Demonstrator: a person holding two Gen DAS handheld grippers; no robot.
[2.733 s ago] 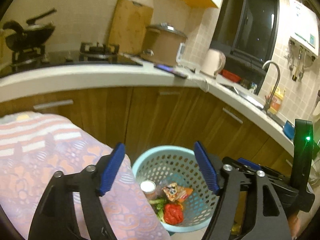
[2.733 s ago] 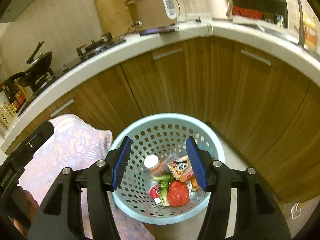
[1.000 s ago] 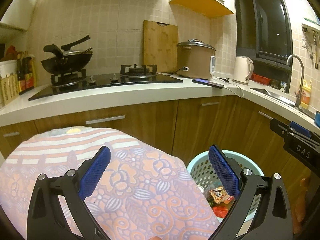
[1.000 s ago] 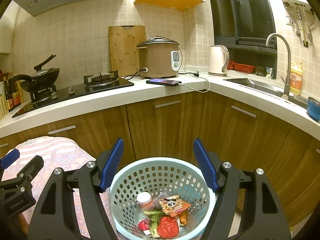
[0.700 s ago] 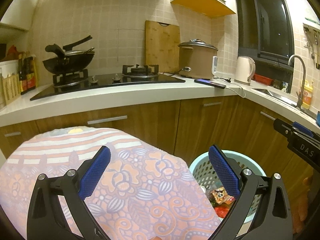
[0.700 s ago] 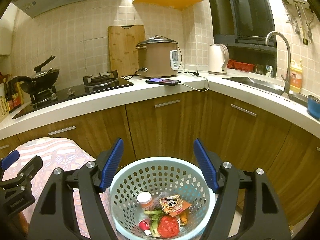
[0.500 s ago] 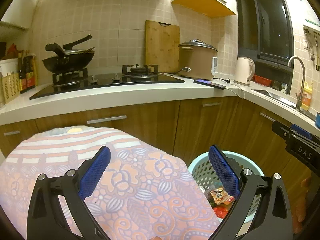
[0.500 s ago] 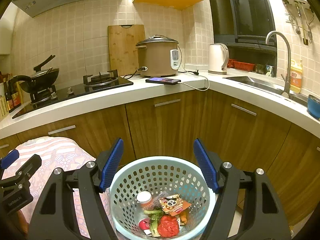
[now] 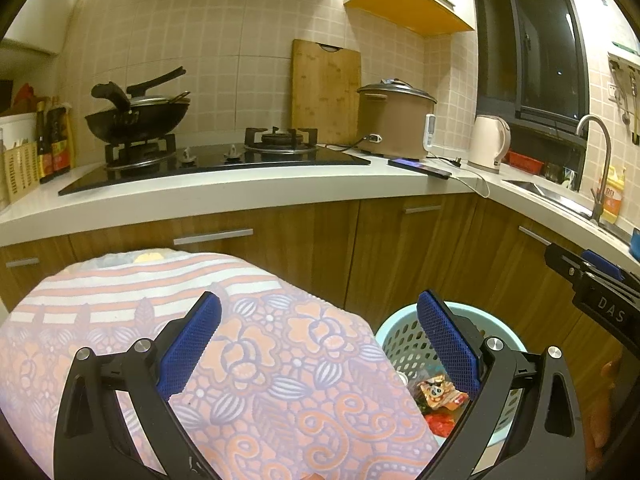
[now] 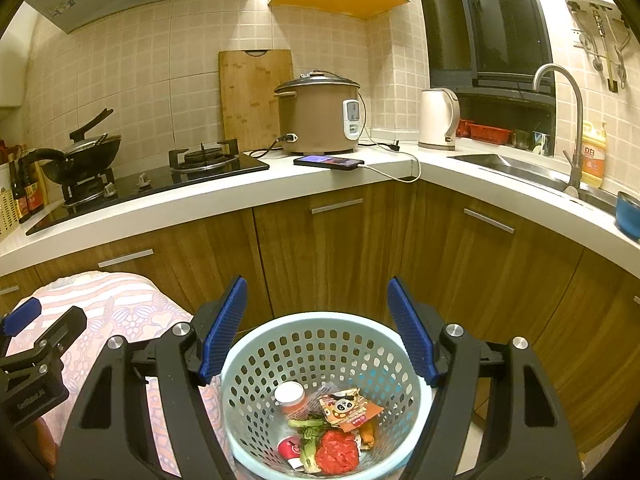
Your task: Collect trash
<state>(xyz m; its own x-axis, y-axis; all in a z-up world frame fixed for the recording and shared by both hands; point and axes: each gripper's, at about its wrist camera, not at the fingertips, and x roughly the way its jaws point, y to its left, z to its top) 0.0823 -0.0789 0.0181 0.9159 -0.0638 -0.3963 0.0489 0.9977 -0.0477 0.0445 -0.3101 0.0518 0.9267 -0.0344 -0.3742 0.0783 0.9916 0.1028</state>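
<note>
A light blue perforated basket (image 10: 256, 356) stands on the floor beside a table with a patterned cloth (image 9: 280, 344). It holds trash: a snack wrapper (image 10: 348, 406), a red crumpled piece (image 10: 336, 454), a small bottle (image 10: 292, 398) and green scraps (image 10: 308, 436). The basket also shows in the left wrist view (image 9: 394, 338). My right gripper (image 10: 318, 328) is open and empty above the basket. My left gripper (image 9: 318, 344) is open and empty above the cloth's right edge.
A white counter (image 10: 224, 200) runs along the back over wooden cabinets (image 10: 320, 248). On it are a gas hob (image 9: 216, 156) with a wok (image 9: 136, 116), a rice cooker (image 10: 320, 114), a phone on a cable (image 10: 328, 162), a kettle (image 10: 438, 120) and a sink (image 10: 508, 168).
Both grippers have risen and tilted up from looking down into the basket to looking level across the kitchen. In the last second almost nothing has moved.
</note>
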